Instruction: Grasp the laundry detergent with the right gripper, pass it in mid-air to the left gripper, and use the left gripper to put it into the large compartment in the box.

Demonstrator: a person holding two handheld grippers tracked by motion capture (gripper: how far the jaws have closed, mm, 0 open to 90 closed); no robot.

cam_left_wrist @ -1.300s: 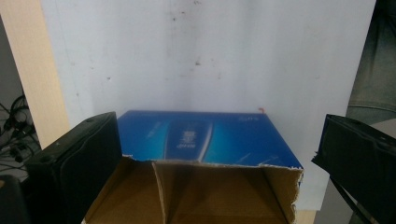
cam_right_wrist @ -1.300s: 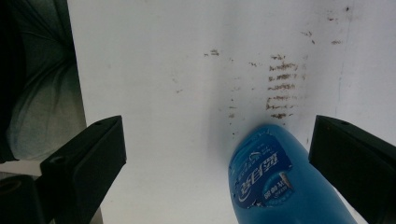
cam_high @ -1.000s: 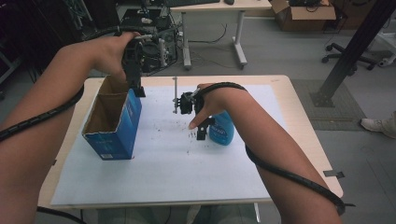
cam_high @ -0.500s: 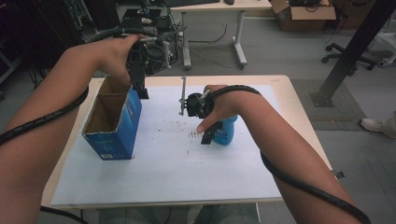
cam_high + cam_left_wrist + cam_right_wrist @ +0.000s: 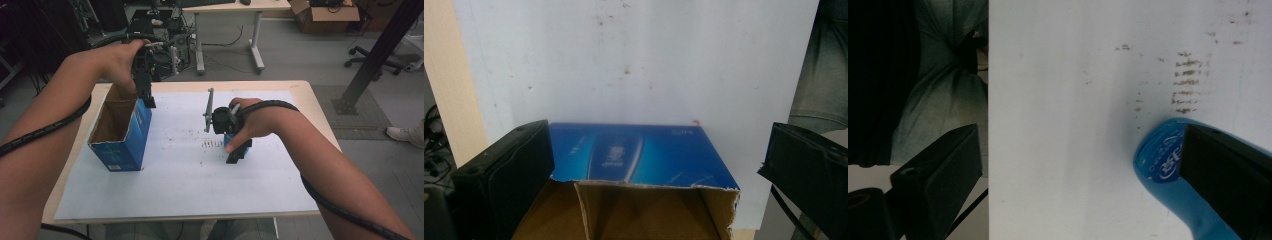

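My right hand-held gripper [image 5: 239,150] hangs over the white sheet [image 5: 180,185] on the surface, jaws apart, one jaw in front of the blue bottle [image 5: 1168,170] lying near some dark smudges [image 5: 212,144]; farther left stands the open blue box [image 5: 120,130]; my left hand-held gripper [image 5: 145,92] hovers above its far right edge, jaws apart, clasping nothing.
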